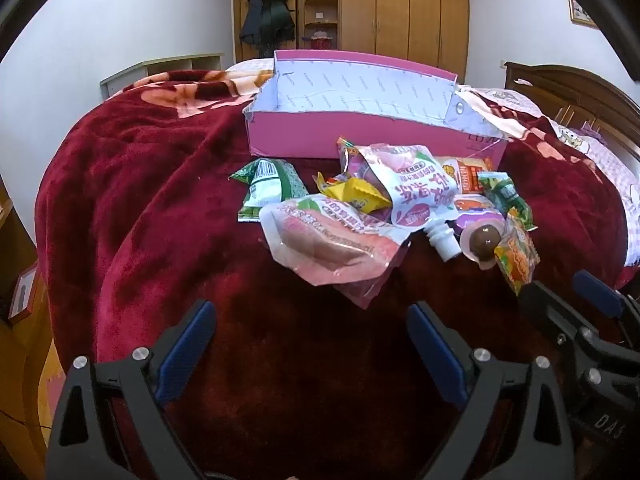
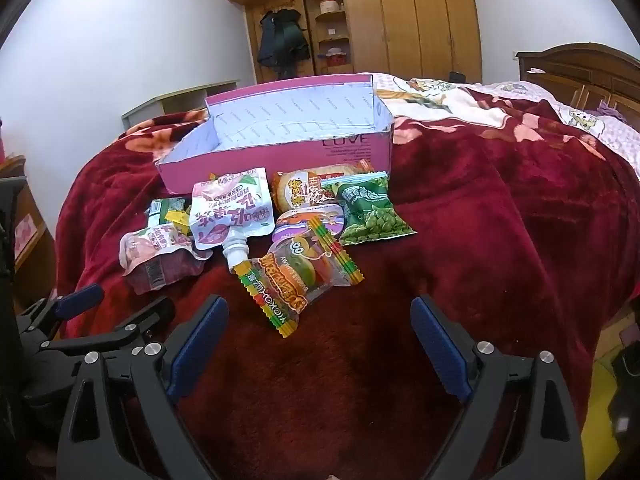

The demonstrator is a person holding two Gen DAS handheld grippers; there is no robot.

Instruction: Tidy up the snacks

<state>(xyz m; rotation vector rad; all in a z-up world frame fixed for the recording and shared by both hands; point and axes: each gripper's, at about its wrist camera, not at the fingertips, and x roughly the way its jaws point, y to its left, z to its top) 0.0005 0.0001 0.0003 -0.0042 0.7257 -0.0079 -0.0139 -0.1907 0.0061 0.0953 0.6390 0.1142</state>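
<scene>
Now both tongs hang wide apart over the red blanket (image 2: 500,208) and hold nothing: the left gripper (image 1: 312,332) and, at its right, the right gripper (image 2: 320,328). Just beyond them the snacks (image 2: 272,232) lie in a heap, touching one another. Behind the heap stands the pink box (image 2: 280,156), open on top.

Left gripper (image 1: 312,320), right gripper (image 2: 320,316): wide apart, empty.
</scene>
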